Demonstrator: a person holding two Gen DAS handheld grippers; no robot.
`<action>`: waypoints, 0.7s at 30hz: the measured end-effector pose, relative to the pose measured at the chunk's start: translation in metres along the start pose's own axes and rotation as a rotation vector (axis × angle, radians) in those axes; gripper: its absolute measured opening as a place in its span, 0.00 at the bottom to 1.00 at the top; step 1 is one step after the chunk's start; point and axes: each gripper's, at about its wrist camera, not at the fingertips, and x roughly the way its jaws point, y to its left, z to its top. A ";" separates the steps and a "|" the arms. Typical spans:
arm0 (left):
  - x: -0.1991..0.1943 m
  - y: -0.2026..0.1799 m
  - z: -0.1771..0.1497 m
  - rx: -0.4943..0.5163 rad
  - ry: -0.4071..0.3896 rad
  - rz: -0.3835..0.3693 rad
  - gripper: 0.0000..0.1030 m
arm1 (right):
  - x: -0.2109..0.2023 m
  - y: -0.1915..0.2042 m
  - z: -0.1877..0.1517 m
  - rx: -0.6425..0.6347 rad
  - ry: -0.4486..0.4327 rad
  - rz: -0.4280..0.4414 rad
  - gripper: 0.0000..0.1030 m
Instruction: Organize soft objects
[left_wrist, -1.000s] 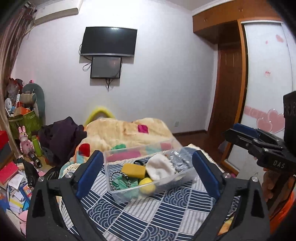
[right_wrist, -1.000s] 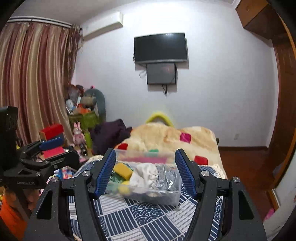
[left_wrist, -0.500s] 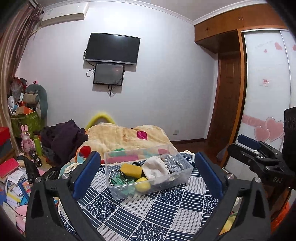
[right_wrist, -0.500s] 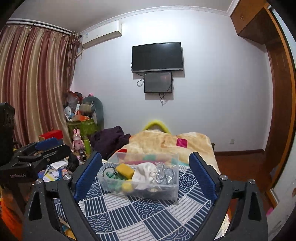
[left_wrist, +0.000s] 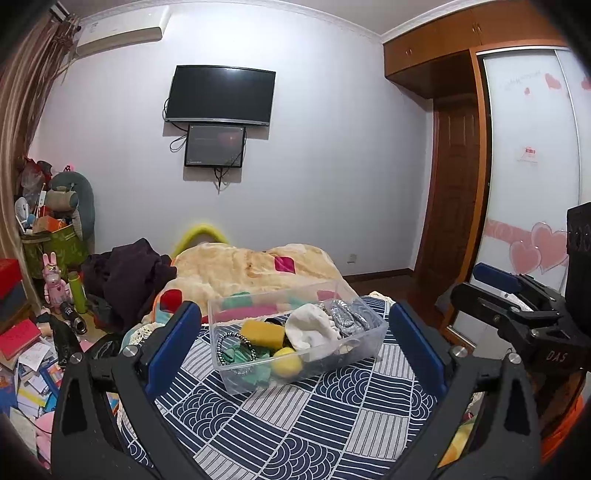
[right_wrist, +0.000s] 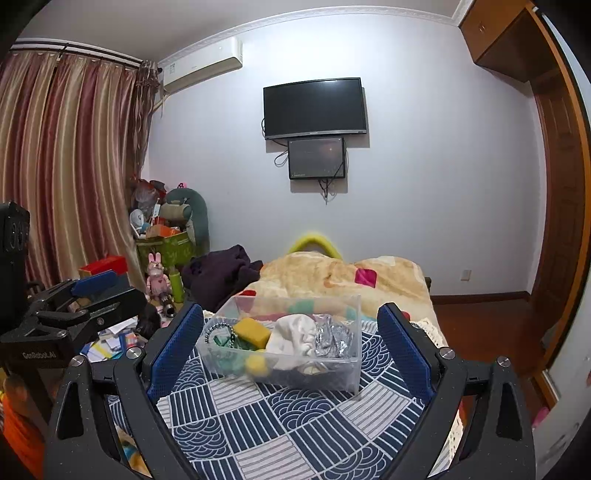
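Observation:
A clear plastic bin (left_wrist: 373, 334) (right_wrist: 354, 373) stands on a blue-and-white patterned cloth (left_wrist: 295, 417) (right_wrist: 295, 421). In it lie a yellow sponge (left_wrist: 263, 333) (right_wrist: 252, 331), a white cloth (left_wrist: 314, 328) (right_wrist: 293, 338), a silver crumpled piece (left_wrist: 345, 314) (right_wrist: 330, 338), a yellow ball (left_wrist: 287, 362) (right_wrist: 256, 363), green pieces (left_wrist: 240, 356) and a beaded band (left_wrist: 225, 341). My left gripper (left_wrist: 295, 347) is open and empty, just short of the bin. My right gripper (right_wrist: 290, 345) is open and empty, also short of it. Each gripper shows in the other's view, the right (left_wrist: 517, 306) and the left (right_wrist: 74, 306).
A beige blanket with coloured patches (left_wrist: 251, 269) lies behind the bin, with dark clothes (left_wrist: 129, 277) to its left. Books, toys and boxes crowd the floor at left (left_wrist: 29, 350). A wardrobe and door (left_wrist: 517, 184) stand at right.
Both grippers have drawn back and risen, so the bin looks smaller and more of the room shows. The right gripper's fingers have opened wider. Nothing in the bin has moved.

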 end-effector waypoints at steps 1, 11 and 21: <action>0.000 0.000 0.000 0.000 0.001 0.000 1.00 | 0.000 0.000 0.000 -0.002 -0.001 -0.001 0.92; 0.000 0.000 0.000 0.000 0.003 0.000 1.00 | -0.004 0.001 0.000 0.007 -0.006 -0.006 0.92; 0.000 0.001 -0.002 -0.001 0.005 0.004 1.00 | -0.006 0.001 0.001 0.007 -0.007 -0.010 0.92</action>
